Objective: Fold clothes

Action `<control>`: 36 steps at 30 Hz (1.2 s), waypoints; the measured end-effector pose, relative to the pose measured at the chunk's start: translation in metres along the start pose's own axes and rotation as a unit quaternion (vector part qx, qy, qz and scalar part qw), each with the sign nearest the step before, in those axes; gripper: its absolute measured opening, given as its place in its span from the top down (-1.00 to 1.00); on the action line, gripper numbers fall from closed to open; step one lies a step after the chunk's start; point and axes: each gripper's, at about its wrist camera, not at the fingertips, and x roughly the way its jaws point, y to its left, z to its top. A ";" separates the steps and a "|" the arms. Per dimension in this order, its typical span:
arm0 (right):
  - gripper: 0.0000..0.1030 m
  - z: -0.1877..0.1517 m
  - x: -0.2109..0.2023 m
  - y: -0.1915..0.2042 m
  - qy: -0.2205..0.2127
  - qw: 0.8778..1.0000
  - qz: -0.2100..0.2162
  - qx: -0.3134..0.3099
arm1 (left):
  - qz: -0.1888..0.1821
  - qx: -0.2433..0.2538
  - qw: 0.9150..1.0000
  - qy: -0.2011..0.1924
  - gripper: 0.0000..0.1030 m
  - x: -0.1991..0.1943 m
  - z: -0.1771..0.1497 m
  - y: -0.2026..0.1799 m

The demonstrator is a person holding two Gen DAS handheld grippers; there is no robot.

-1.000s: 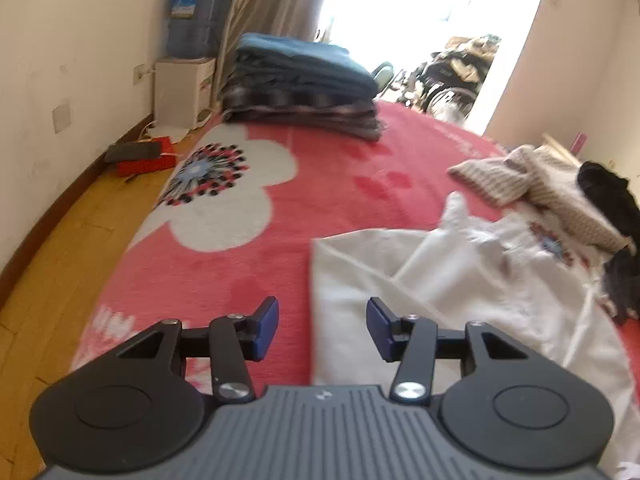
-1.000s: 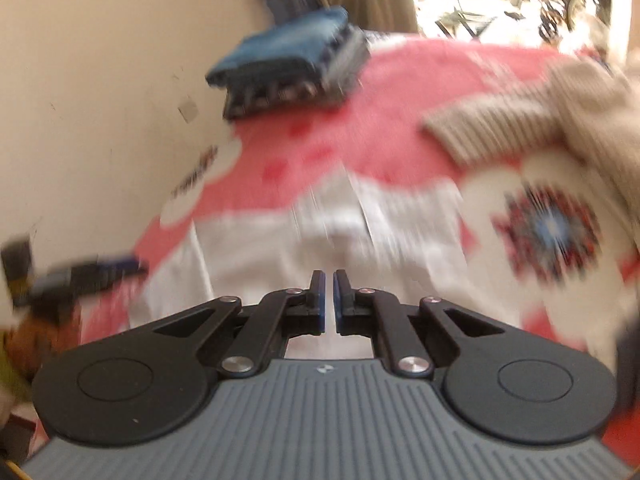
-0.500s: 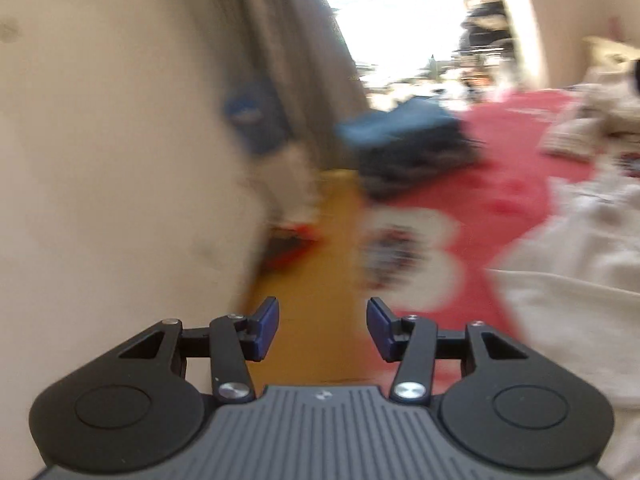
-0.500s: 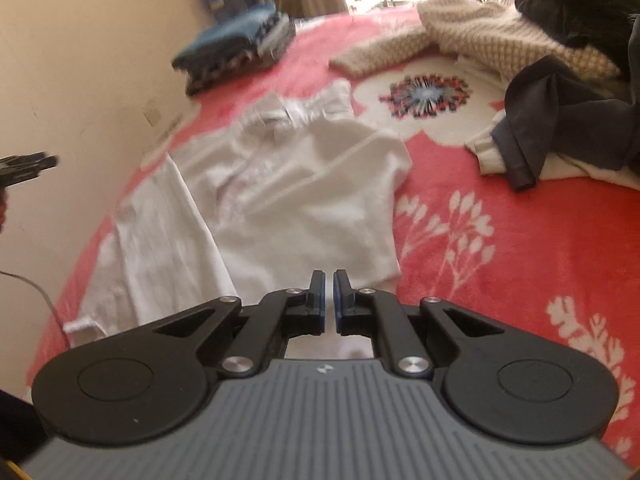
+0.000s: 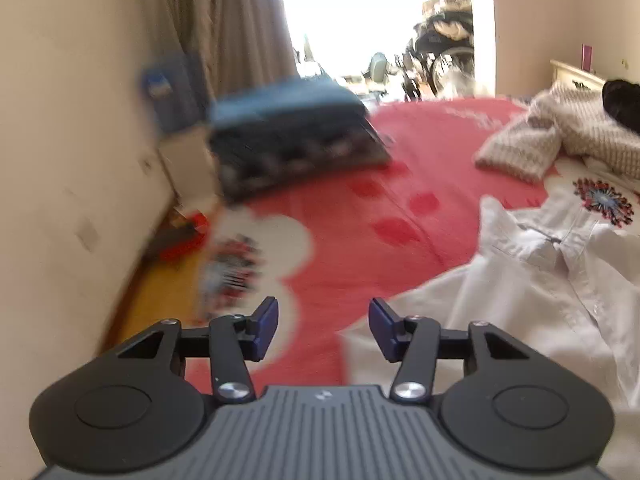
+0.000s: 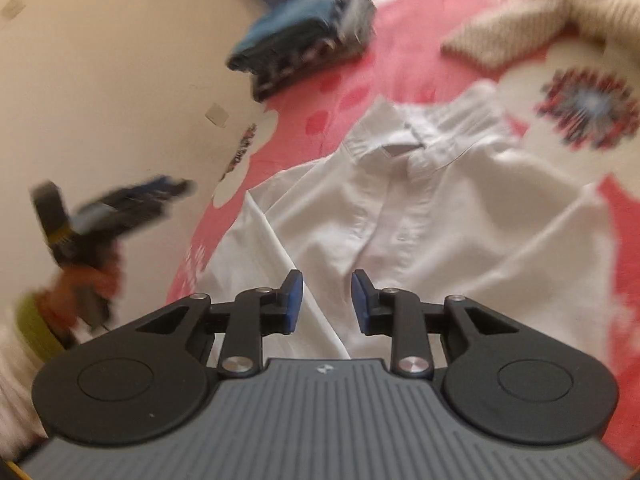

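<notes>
A white shirt (image 6: 420, 216) lies spread out on the bed (image 5: 360, 216), which has a red blanket with white flowers. Its collar points to the far end. The right claw (image 6: 323, 300) hangs just over the shirt's lower part. Its jaws have just been opening and now stand a little apart, with nothing in them. The left claw (image 5: 323, 330) is half open and holds nothing. It is over the blanket by the shirt's edge. A stack (image 5: 296, 132) of folded clothes sits at the far end of the bed. A beige sweater (image 5: 560, 136) lies near the shirt.
</notes>
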 end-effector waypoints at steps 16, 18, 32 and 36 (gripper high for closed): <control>0.97 -0.003 0.084 -0.003 0.045 0.998 -0.018 0.049 | 0.005 0.030 0.999 0.019 0.01 0.064 -0.013 -0.034; 0.98 -0.007 0.076 -0.003 0.034 0.998 -0.029 0.040 | 0.006 0.027 0.999 0.019 0.01 0.066 -0.013 -0.033; 0.99 -0.034 0.056 -0.014 0.033 0.996 -0.071 0.041 | 0.023 0.037 0.999 0.012 -0.03 0.074 -0.014 -0.036; 0.99 -0.042 0.048 -0.009 0.035 0.996 -0.081 0.022 | 0.029 0.034 0.999 0.007 -0.03 0.075 -0.014 -0.036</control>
